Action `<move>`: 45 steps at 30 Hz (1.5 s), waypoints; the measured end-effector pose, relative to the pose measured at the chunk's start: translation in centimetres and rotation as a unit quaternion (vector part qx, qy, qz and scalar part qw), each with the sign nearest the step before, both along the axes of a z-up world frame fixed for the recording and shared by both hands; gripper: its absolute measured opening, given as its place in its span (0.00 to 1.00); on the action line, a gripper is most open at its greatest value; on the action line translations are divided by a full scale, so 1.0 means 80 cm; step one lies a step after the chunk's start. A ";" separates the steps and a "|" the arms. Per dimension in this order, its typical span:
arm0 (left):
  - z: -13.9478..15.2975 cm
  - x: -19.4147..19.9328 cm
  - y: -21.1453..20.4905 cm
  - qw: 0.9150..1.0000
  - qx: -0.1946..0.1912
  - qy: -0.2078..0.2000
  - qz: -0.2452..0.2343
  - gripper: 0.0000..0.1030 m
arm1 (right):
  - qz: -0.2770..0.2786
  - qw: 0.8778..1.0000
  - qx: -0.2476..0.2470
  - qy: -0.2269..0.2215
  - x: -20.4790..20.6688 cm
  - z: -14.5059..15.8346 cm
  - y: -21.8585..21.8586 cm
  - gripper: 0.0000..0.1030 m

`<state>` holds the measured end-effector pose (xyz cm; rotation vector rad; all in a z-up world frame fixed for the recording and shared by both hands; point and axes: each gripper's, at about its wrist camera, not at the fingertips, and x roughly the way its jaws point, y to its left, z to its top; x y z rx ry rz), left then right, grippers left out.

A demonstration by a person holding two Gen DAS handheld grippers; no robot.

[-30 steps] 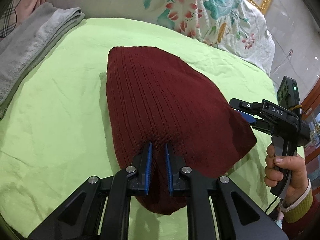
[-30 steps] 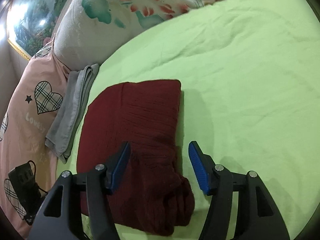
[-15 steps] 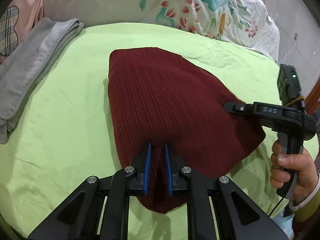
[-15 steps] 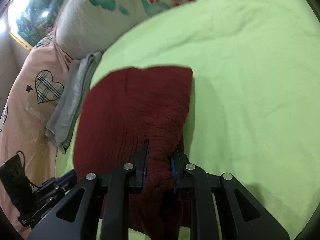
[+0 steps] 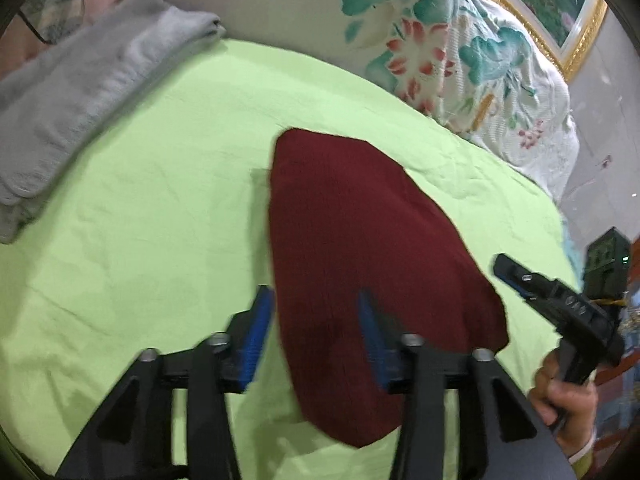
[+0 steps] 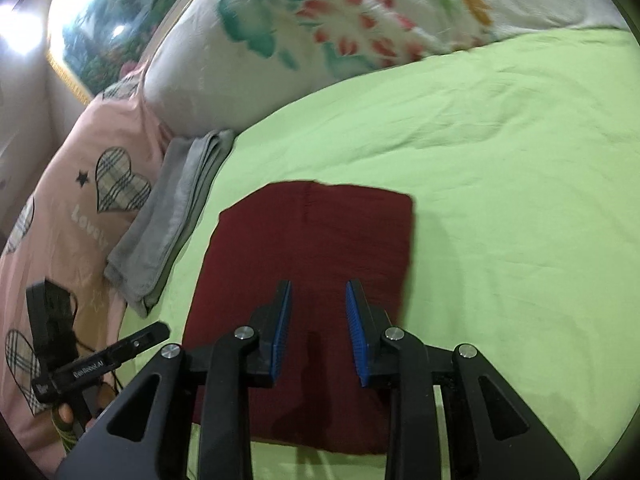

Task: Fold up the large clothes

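Two grippers hang over a dark red sweater (image 5: 360,248) that lies folded into a compact block on the green bed sheet (image 5: 160,200), a little way from a grey folded garment (image 5: 80,88) by the pillows. Left gripper (image 5: 316,336): its fingers have just been opening and now stand well apart, one blue pad to the left of the sweater's near edge and the other over the knit, neither pressing on it. Right gripper (image 6: 318,328): its fingers have likewise parted a little; they stand moderately apart above the sweater's near half with no fabric pinched between them. In the left view the right gripper appears at the far right, held in a hand (image 5: 568,400); in the right view the left gripper shows at the lower left against a pink heart-print quilt (image 6: 80,208).

Judged from the flat, squared outline, the fold looks essentially complete and the step in hand is the release. To do it well, lift both grippers straight up and away so no pad snags the ribbed knit and drags a layer open. If the near corner looks bulged, a light press there would settle the block before withdrawing. Motion blur hides finer creases.
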<state>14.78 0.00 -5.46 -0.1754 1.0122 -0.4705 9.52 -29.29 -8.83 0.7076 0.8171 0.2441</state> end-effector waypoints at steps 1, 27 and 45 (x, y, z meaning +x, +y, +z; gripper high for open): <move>-0.005 0.003 -0.007 1.000 0.003 0.007 -0.003 0.58 | 0.009 1.000 -0.003 0.003 0.006 -0.003 0.007 0.28; -0.006 -0.052 -0.034 0.994 0.098 -0.041 -0.015 0.62 | 0.023 0.999 -0.016 0.022 -0.051 -0.002 0.016 0.38; -0.053 -0.160 0.008 0.982 0.189 -0.015 -0.007 0.78 | 0.047 0.995 -0.082 0.045 -0.166 -0.018 0.049 0.72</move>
